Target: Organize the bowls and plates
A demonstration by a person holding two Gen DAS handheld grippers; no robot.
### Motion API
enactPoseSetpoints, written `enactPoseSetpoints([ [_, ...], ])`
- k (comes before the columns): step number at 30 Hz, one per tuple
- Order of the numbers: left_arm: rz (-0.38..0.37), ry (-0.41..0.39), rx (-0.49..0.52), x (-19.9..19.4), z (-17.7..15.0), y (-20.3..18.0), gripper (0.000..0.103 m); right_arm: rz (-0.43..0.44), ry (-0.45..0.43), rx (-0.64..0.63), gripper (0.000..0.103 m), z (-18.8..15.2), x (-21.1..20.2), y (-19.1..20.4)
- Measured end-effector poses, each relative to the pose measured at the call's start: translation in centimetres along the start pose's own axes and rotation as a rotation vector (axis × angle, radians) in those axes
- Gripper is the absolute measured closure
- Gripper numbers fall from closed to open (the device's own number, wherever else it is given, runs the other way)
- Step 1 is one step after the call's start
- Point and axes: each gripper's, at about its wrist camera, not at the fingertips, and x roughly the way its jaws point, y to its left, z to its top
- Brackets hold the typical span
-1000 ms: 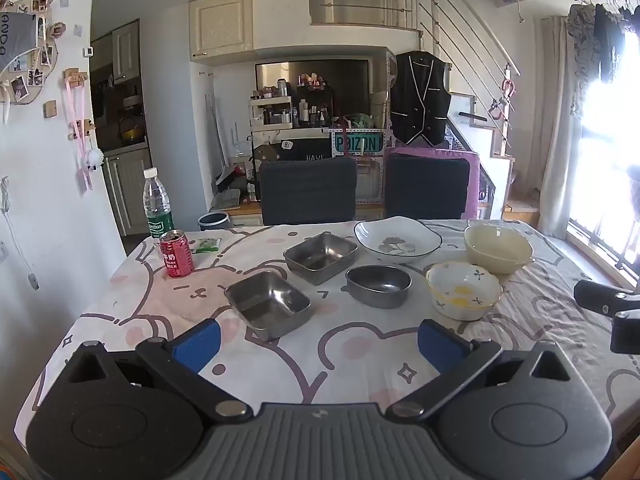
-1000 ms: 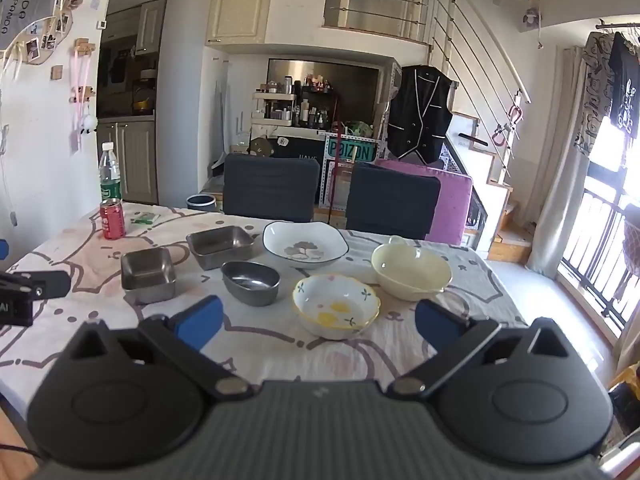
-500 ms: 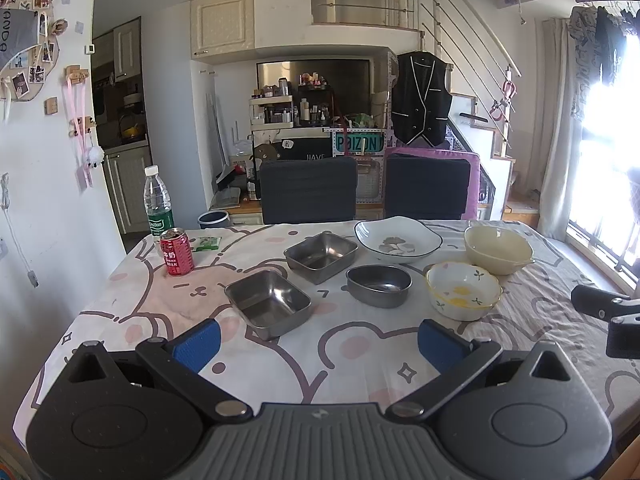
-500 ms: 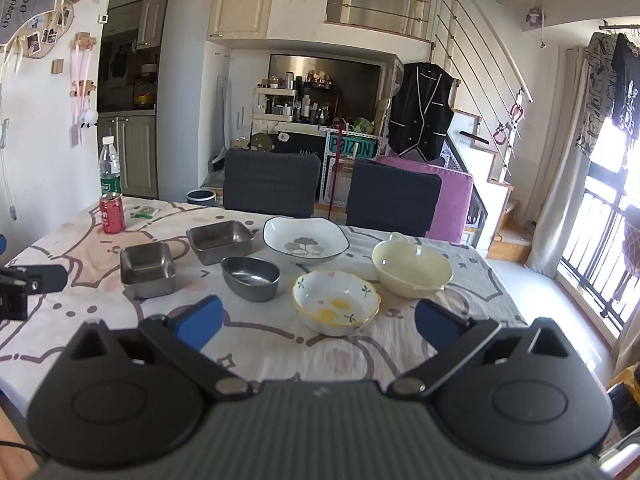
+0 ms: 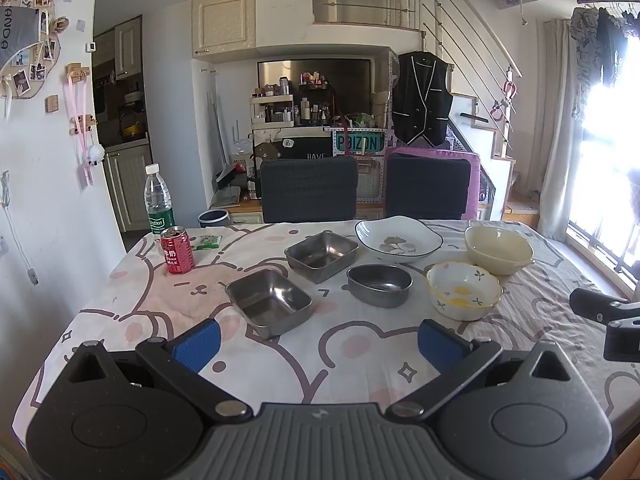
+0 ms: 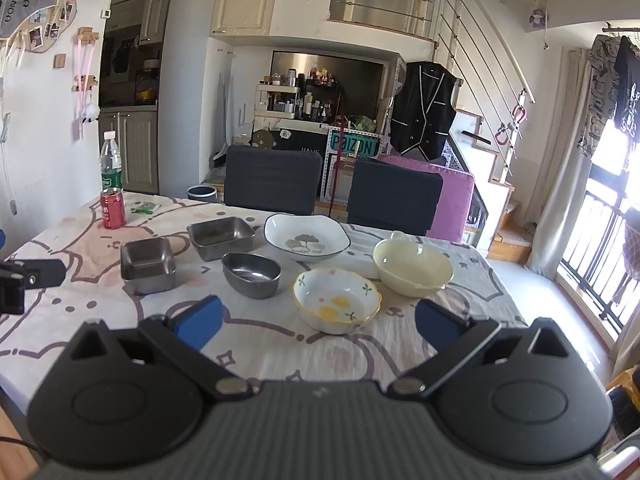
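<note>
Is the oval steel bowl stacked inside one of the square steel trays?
No, the oval steel bowl sits by itself on the tablecloth, apart from both square steel trays, which are empty.

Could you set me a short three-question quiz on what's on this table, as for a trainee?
1. How many steel dishes stand on the cartoon-print tablecloth?
2. True or false: the left tool is shut on the red drink can.
3. Which dish lies nearest the right tool: (a) the white square plate with a leaf print, (b) the white scalloped bowl with yellow spots, (c) the plain cream bowl?

Key: 1. Three: two rectangular steel trays and one oval steel bowl. 2. False; both tools are open and hold nothing. 3. (b).
</note>
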Motion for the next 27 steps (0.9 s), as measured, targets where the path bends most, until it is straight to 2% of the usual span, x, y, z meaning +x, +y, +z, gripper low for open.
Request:
enactPoseSetpoints([
  [27,-0.003,0.004,-0.002,0.18,-0.61,-0.13,0.0,0.004,0.003,-0.008,0.0,-0.04,0.16,-0.03],
])
